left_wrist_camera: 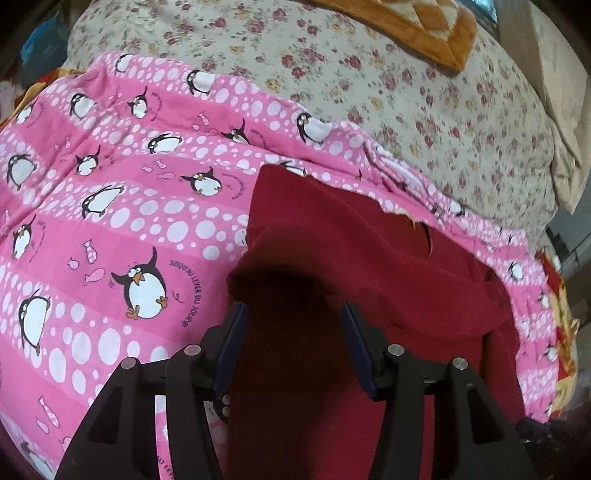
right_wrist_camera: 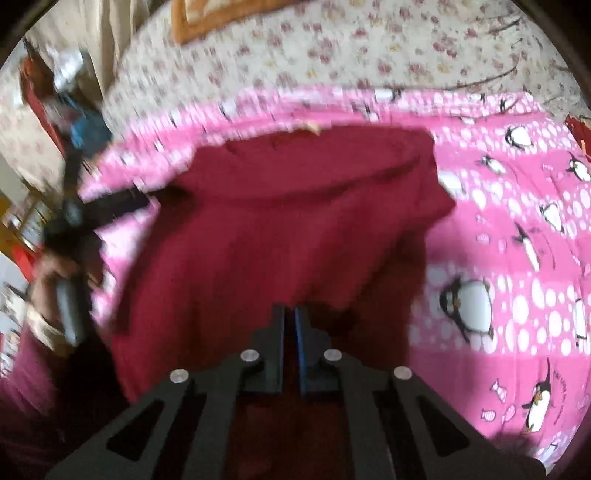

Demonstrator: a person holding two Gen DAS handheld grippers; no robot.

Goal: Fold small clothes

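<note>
Left wrist view: a dark red garment [left_wrist_camera: 332, 251] fills the lower middle of the frame, lying on a pink penguin-print cloth [left_wrist_camera: 110, 206] that spreads across the left and curves round the garment's upper right edge. A fold of the red fabric runs down between the fingers of the left gripper [left_wrist_camera: 293, 314], whose jaws stand about half open; the blue pads sit on either side of the fold, and whether they press on it cannot be told. A small pale tag shows at the garment's upper edge, right of centre. Beyond the pink cloth, a cream floral bedspread [left_wrist_camera: 406, 92] covers the upper half, with an orange-edged quilted piece [left_wrist_camera: 424, 33] at the top right. In the right wrist view, blurred throughout, the same garment [right_wrist_camera: 288, 214] takes up the centre, its far edge lying straight across the upper middle and the pink cloth [right_wrist_camera: 517, 258] wide to the right. The right gripper [right_wrist_camera: 290, 314] at lower centre has its jaws drawn together with only a thin slit between the pads, just over the near part of the red fabric; whether cloth is pinched there cannot be told. At the left edge, the other gripper [right_wrist_camera: 110, 203] reaches in to the garment's left side, with a person's hand [right_wrist_camera: 48, 280] below it.
</note>
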